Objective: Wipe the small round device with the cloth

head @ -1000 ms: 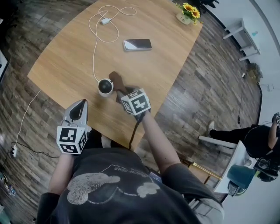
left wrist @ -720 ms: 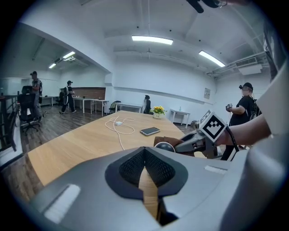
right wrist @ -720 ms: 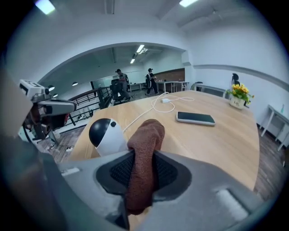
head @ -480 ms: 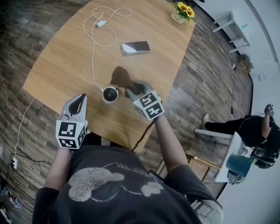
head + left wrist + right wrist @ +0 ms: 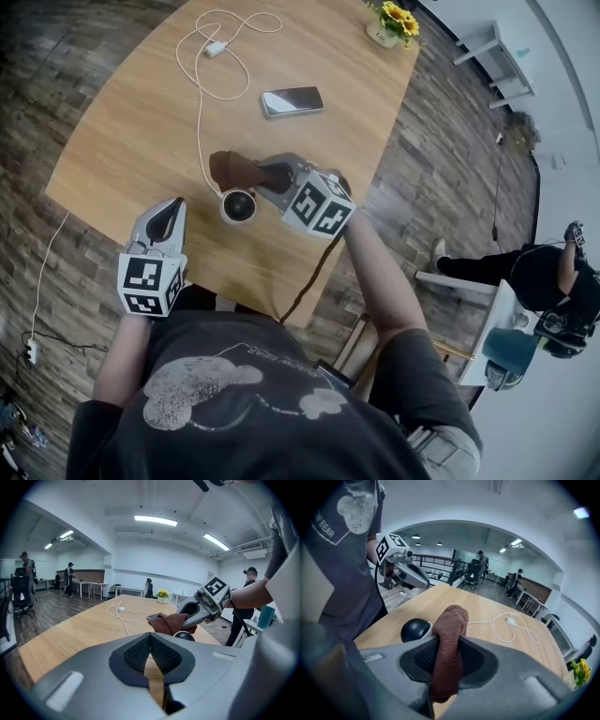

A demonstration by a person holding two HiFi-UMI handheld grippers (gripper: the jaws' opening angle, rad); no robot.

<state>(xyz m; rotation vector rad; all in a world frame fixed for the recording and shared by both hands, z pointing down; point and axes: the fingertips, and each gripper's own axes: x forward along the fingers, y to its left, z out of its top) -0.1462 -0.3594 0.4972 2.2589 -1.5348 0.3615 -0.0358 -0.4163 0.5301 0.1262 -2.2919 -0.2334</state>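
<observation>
Pinching the brown fuzzy cloth (image 5: pixel 232 169) in the right gripper (image 5: pixel 268 175) just beside the small round black device (image 5: pixel 238 204), left gripper (image 5: pixel 174 206) closed, empty.

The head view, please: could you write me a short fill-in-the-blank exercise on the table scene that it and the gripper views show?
1. The right gripper has its jaws shut on a soft ___ cloth.
2. The left gripper holds nothing, and its jaws are ___.
3. The small round black-and-white device is joined to a thin ___ cable.
4. At the far corner of the wooden table stands a pot of ___ flowers.

Missing words: brown; shut; white; yellow.
</observation>
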